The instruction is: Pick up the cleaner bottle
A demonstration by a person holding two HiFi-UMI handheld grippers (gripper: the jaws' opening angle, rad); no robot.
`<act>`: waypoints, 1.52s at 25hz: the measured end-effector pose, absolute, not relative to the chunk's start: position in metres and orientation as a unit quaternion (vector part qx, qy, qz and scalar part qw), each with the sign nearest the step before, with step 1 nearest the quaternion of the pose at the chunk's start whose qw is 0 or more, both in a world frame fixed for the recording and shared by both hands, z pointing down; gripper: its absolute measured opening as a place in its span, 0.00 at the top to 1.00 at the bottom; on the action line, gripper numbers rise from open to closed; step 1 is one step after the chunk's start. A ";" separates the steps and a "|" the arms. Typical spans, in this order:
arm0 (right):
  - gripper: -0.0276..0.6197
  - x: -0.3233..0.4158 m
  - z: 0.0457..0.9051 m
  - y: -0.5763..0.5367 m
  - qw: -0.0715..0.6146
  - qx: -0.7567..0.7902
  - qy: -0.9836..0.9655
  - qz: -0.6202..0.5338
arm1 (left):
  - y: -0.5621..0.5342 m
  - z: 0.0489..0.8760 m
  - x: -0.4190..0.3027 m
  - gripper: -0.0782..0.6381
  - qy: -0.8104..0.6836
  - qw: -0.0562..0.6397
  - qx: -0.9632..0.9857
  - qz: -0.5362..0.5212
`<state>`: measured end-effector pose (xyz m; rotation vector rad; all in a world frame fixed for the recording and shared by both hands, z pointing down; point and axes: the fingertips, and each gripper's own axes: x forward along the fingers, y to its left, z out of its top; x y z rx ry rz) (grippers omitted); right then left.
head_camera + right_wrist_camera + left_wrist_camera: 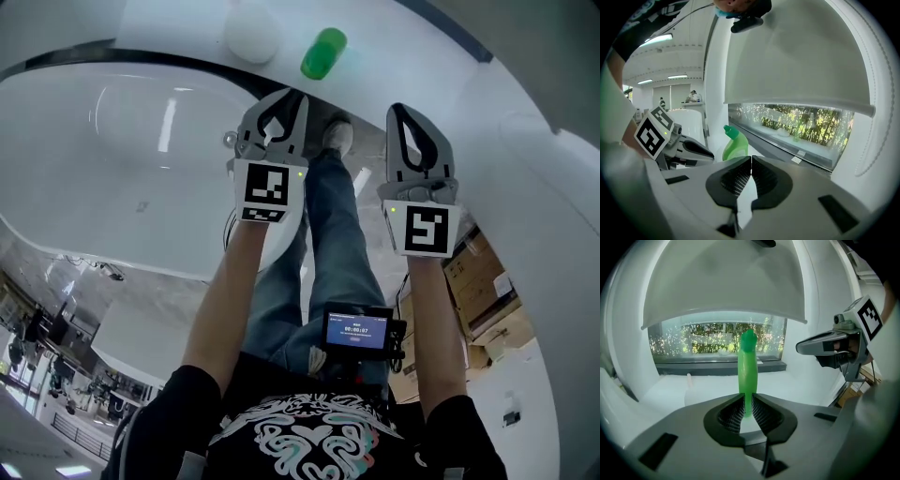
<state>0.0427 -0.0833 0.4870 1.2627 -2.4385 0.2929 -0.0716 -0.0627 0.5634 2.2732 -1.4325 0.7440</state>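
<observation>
Cleaner bottle (323,53): green plastic, upright on tub ledge (187,28), toward its window-side edge. Probably light, smooth-walled, squeezable; best taken at the slim neck. Left gripper (749,411), right gripper (751,176): both clenched, empty, short of it.

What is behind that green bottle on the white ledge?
Behind the green bottle is a window with greenery outside, above a dark sill. The left gripper covers the bottle's base.
</observation>
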 end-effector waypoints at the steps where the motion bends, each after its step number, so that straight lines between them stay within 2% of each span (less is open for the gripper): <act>1: 0.91 0.042 0.490 -0.084 0.190 0.448 -0.867 0.105 | -0.064 0.567 -0.071 0.84 -0.502 0.179 0.803 0.265; 5: 0.91 0.040 0.496 -0.087 0.192 0.445 -0.868 0.104 | -0.065 0.577 -0.062 0.71 -0.488 0.207 0.807 0.259; 11: 0.91 0.043 0.495 -0.087 0.188 0.439 -0.873 0.099 | -0.071 0.585 -0.054 0.59 -0.501 0.223 0.797 0.252; 29: 0.91 0.054 0.520 -0.093 0.192 0.461 -0.855 0.144 | -0.118 0.600 -0.048 0.55 -0.520 0.219 0.786 0.252; 38: 0.91 0.052 0.517 -0.101 0.197 0.454 -0.859 0.127 | -0.132 0.602 -0.038 0.55 -0.532 0.220 0.783 0.238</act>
